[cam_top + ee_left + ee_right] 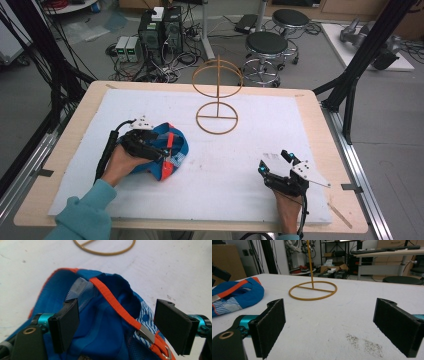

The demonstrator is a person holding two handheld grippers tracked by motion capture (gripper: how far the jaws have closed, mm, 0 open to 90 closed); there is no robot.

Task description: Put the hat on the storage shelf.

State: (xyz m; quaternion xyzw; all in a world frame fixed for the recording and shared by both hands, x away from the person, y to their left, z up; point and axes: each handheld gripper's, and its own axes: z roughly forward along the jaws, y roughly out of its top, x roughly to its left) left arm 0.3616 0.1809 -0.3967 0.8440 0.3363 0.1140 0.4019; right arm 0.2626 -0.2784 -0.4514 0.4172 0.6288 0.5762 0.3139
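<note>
A blue cap [175, 142] with orange trim and an orange back strap [112, 302] lies upside down on the white mat, left of centre. My left gripper [162, 152] hovers over it, jaws open wide on either side of the cap's rear opening; the pads [66, 320] are not pressing on the fabric. In the left gripper view the cap [100, 327] shows its blue lining and a metal buckle [146, 333]. My right gripper [274, 161] rests low at the mat's front right, open, nothing between its jaws. From the right gripper view the cap [237, 296] lies far left.
A tan wire stand [217, 95] with a round base ring [312, 291] and an upright hoop stands at the mat's back centre. The white mat [260, 130] covers a wooden table [320, 125]. Stools and computer boxes stand on the floor beyond.
</note>
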